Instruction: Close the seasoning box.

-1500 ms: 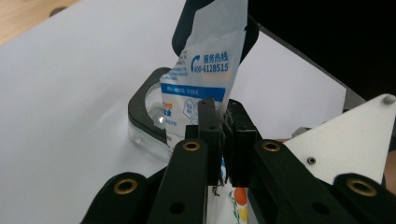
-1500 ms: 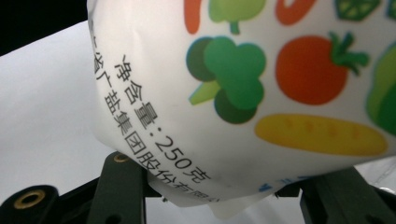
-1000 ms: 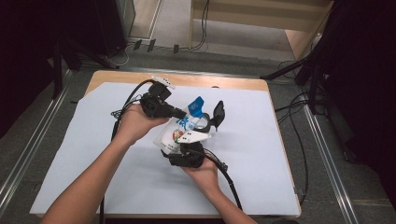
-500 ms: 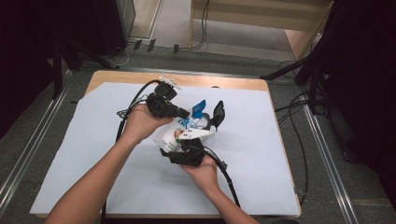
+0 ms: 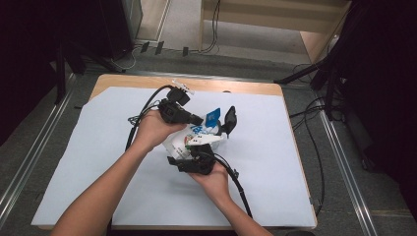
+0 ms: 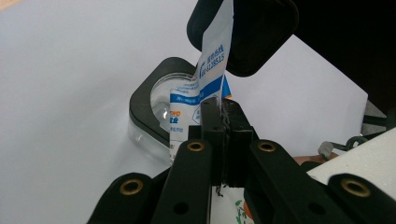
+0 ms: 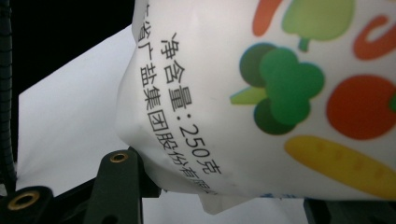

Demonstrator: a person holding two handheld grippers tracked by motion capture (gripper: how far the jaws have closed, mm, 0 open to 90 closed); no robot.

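Note:
A white salt bag printed with vegetables hangs over the middle of the table between both grippers. My left gripper is shut on the bag's blue-and-white top edge. In the left gripper view a clear container with a black rim sits just under that edge, and its black lid stands raised behind it. My right gripper holds the bag's body from below. The bag sits between its jaws, which have just been opening a little while still pressing on it.
Pale paper covers the wooden table. The black lid stands just right of the bag. Cables trail from both grippers across the paper. Metal rails run along the table's sides.
Both hands and the bag stay almost where they were. The bag's blue top has dipped slightly towards the black lid.

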